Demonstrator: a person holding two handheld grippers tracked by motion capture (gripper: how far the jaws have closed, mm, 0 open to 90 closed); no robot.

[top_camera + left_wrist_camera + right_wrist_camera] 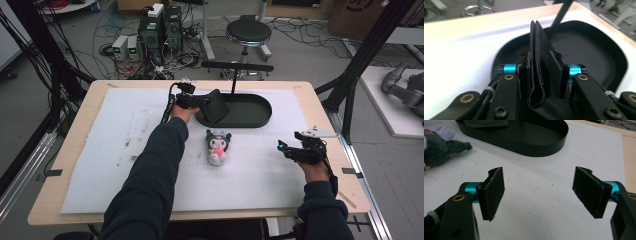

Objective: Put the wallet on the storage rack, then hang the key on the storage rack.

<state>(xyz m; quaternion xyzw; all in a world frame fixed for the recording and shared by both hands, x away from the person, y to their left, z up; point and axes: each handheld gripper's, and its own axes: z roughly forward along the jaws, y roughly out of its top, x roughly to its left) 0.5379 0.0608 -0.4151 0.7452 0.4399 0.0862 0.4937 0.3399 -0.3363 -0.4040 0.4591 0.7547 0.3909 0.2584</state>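
The left gripper [202, 101] is clamped on a black wallet [218, 106] — in the left gripper view the folded leather [539, 62] stands on edge between the two pads, which press on it from either side, over the near-left end of the black oval tray [255, 115]. The right gripper [286, 148] hovers over the white foam sheet [125, 150] at the table's right side, well apart from the tray — its pads [494, 192] stand wide apart with nothing between them. A plush toy [218, 146] lies on the sheet just in front of the tray, between the two hands.

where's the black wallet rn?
High view: the black wallet stands between the left tongs, over the left end of the black oval tray, above the plush toy.
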